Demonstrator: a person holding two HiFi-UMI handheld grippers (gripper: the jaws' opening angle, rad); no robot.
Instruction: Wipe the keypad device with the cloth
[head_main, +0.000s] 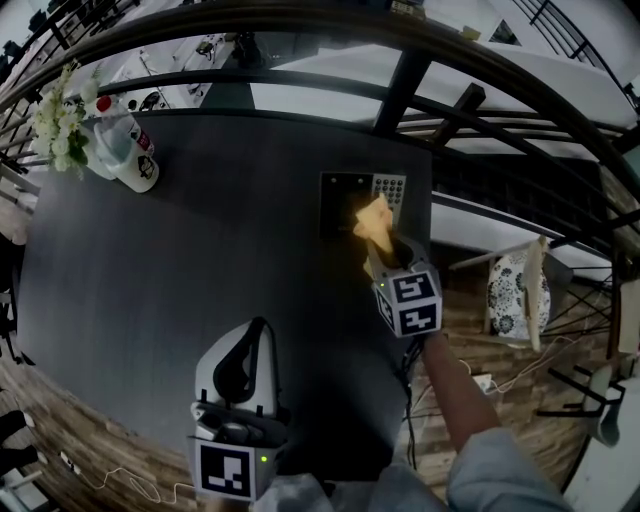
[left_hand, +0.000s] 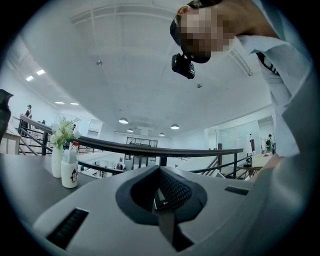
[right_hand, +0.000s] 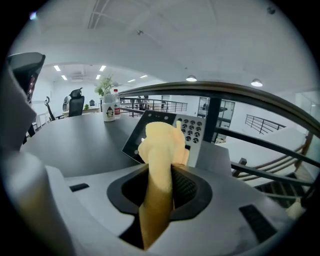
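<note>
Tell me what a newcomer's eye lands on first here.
The yellow cloth clamped in the right gripper stands out brightly, in front of the keypad device near the dark table's far right edge. White flowers and a bottle stand at its far left corner.

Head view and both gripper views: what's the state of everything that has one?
right gripper: shut on yellow cloth
left gripper: shut, empty
yellow cloth: bunched, clamped, tip over the keypad device; contact unclear
keypad device: on the table, face up, partly hidden by the cloth
white bottle: upright, capped
flower vase: upright
</note>
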